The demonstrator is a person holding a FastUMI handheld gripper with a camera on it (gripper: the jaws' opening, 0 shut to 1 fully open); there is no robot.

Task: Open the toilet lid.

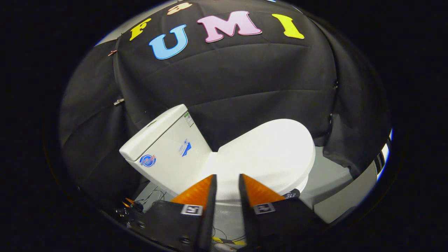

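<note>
Gripper view shows me the tool point(227, 180) low down at 6 o'clock, with its two orange fingers point(196, 192) standing a little apart and nothing held between them. I see the white toilet lid point(269, 154) just ahead of the fingertips, running off toward 2 o'clock. It lies flat and shut on the seat, so I think the job has not started yet. The white tank point(164, 147) stands at about 10 o'clock from the tool, tilted in my picture, with small stickers on its front. Some thin wires point(152, 196) lie on the grey floor point(329, 175) at about 8 o'clock, down beside the tank. I cannot tell if the fingertips touch the lid or just hang over it. Here is what I think could go wrong. The lid is smooth and rounded, so the fingers may slip off its edge if I only push on top. I need to get a finger under the rim, and the rim near me is hidden behind the fingers, so I could miss it. If I grab too deep, I might lift the seat along with the lid. If I swing the lid up too fast, it could bang into the tank.
</note>
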